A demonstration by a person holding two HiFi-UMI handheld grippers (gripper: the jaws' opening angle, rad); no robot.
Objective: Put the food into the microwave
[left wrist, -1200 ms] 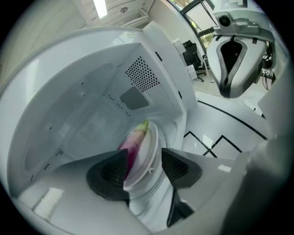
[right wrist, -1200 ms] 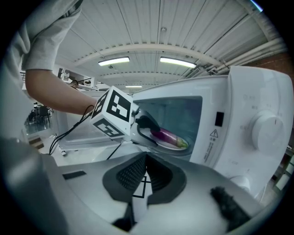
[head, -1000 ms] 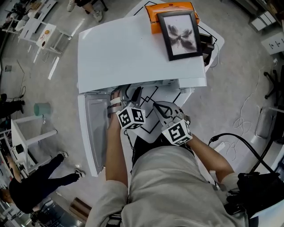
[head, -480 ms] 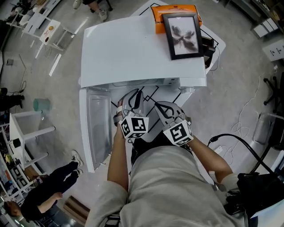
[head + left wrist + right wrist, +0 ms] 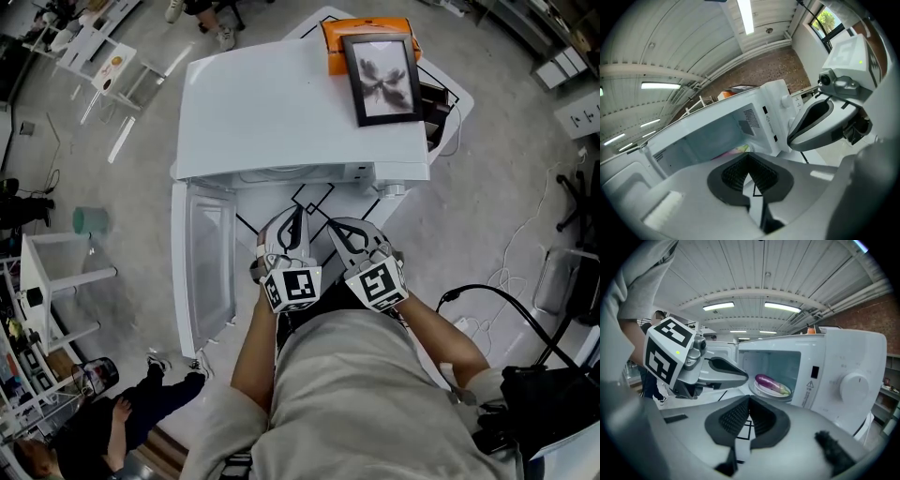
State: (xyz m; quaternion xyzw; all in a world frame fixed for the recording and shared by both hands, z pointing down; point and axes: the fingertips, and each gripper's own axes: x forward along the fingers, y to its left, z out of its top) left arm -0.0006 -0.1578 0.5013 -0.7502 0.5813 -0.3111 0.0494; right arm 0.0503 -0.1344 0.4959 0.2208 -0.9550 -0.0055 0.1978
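Jaws meet empty on the just-closed left gripper [image 5: 749, 160] and right gripper [image 5: 749, 400]; overhead, microwave [image 5: 300, 103] hides eggplant [image 5: 769, 381].

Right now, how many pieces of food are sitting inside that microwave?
1: a purple eggplant, lying on a plate inside the open microwave. Part of the cavity is out of sight, so something more could be hidden there.

And the purple eggplant [image 5: 769, 381] sits on the round plate [image 5: 761, 390] inside the white microwave [image 5: 281, 103], black-framed picture [image 5: 382, 77] on top, far-right corner.
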